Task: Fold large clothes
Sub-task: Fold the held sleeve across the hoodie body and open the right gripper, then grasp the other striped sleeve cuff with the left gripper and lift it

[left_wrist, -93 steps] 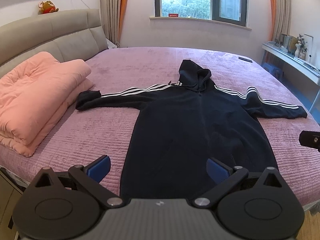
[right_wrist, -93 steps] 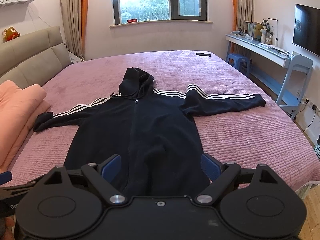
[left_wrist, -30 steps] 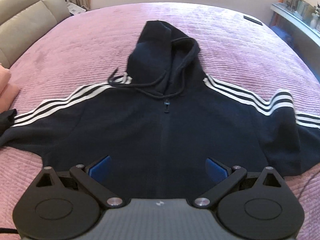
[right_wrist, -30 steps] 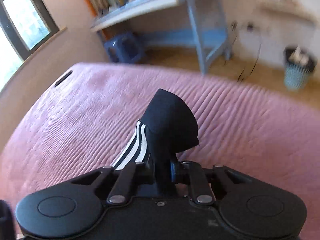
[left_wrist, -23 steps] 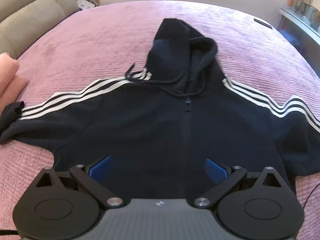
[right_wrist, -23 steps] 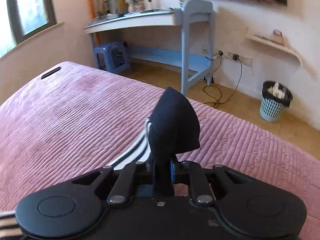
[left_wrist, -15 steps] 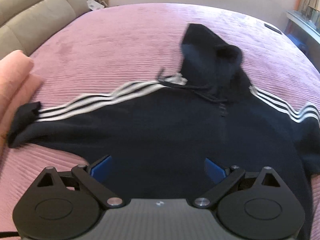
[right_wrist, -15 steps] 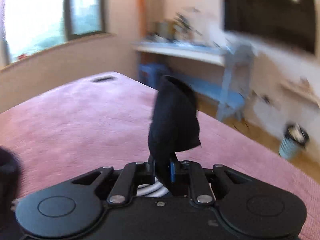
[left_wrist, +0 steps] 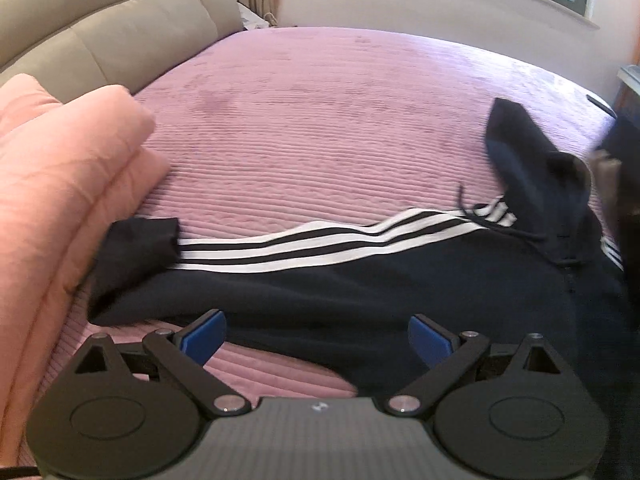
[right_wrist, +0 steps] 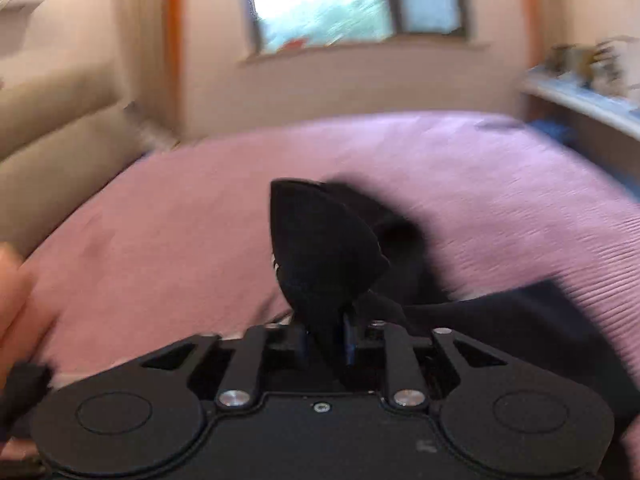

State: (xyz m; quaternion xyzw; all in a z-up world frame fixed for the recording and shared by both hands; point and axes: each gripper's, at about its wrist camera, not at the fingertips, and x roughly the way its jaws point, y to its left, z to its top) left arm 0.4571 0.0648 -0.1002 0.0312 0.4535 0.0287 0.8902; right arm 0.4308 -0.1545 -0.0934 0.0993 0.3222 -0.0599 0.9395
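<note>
Nearest in the left wrist view, the left gripper [left_wrist: 316,332] hangs with its blue pads spread wide apart and nothing between them, just above the near edge of the hoodie [left_wrist: 400,292]. In the right wrist view the right gripper [right_wrist: 326,340] is clamped together on a cuff [right_wrist: 324,248] of the hoodie, which stands up in a dark cone above the pads, lifted off the bed [right_wrist: 160,220].

The hoodie lies spread on the purple bed, front up. Its left sleeve [left_wrist: 320,244], marked by three white stripes, runs out flat toward the left, its end [left_wrist: 136,248] touching or just beside the folded pink quilt [left_wrist: 60,184]. The hood [left_wrist: 528,160] lies on the far side of the body, so the body's long axis runs near to far and the flat sleeve runs left to right.

Risks, as I judge them: the right wrist view is heavily blurred, which suggests a fast swing, and the cuff is held only by a narrow pinch, so it could slip free. A pull on one sleeve may also drag the body sideways and bunch it, since the open left gripper pins nothing down. The drawstring [left_wrist: 468,208] trails loose near the collar and could get trapped in a fold.
</note>
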